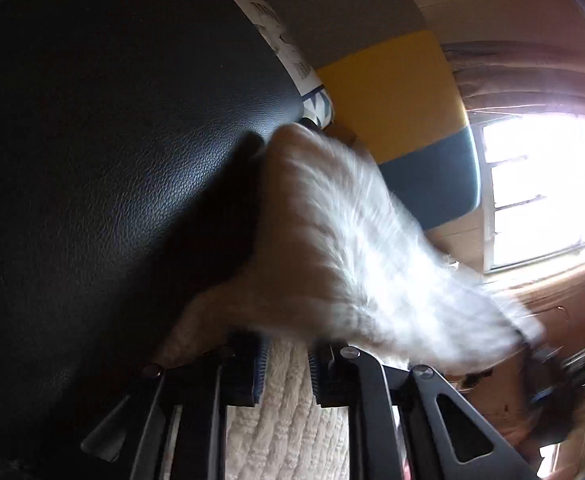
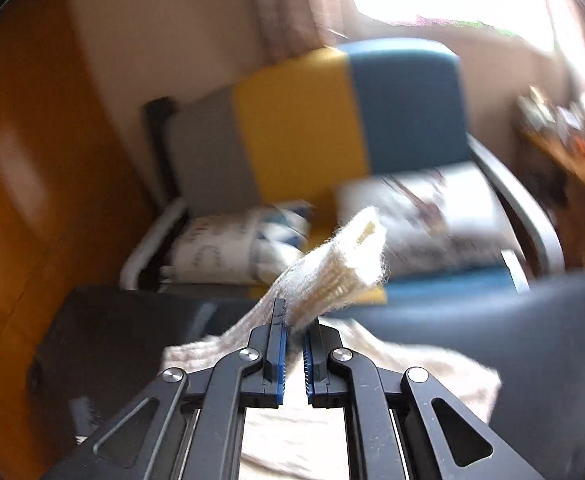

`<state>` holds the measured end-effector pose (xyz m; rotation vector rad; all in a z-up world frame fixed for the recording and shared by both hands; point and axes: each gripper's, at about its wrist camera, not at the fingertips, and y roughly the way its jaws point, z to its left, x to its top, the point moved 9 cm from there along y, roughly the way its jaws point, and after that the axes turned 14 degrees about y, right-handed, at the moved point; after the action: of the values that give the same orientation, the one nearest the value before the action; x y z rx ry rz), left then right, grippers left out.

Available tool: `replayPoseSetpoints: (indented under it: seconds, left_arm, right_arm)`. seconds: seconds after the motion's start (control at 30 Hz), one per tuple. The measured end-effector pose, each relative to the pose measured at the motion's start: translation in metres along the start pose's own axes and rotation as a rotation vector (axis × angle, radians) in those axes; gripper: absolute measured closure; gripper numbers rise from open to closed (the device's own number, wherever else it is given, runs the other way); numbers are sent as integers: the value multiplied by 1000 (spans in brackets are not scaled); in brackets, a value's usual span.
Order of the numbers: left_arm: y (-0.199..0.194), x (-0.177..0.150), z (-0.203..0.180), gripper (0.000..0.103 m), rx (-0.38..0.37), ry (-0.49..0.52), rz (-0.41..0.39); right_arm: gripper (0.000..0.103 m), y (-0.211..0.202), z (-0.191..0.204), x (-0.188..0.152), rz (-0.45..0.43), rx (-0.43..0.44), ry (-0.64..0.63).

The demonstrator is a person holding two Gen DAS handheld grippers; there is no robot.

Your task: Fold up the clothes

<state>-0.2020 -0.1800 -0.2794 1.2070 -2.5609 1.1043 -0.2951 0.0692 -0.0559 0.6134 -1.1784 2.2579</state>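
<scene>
Left wrist view: your left gripper (image 1: pixel 286 364) pinches the cream knit garment (image 1: pixel 356 240), stretching rightward over the black cushion (image 1: pixel 112 160). Right wrist view: your right gripper (image 2: pixel 294 344) clamps its ribbed end (image 2: pixel 344 264), projecting forward above that cushion (image 2: pixel 492 320).

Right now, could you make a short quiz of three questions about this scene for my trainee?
1. True or false: the right claw pinches the cream knitted garment.
2. What colour is the surface under the garment? A black, B white, C green.
3. Fill in: the chair back has grey, yellow and ____ panels.

Key: 1 true. 2 A, the black leather-like surface. 3 blue.
</scene>
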Motion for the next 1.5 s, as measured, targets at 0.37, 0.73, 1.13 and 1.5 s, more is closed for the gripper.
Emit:
replayPoseSetpoints:
  seconds: [0.37, 0.73, 1.13, 1.5]
  left_arm:
    - [-21, -21, -13, 84, 14, 149, 3]
    - [-34, -10, -24, 76, -117, 30, -48]
    - [-53, 31, -20, 103, -7, 140, -108]
    - [-61, -6, -10, 77, -185, -46, -19]
  right_arm:
    - [80, 25, -203, -96, 106, 43, 508]
    - [38, 20, -217, -77, 14, 205, 755]
    - [90, 8, -176, -39, -54, -56, 324]
    - [88, 25, -232, -84, 23, -4, 546]
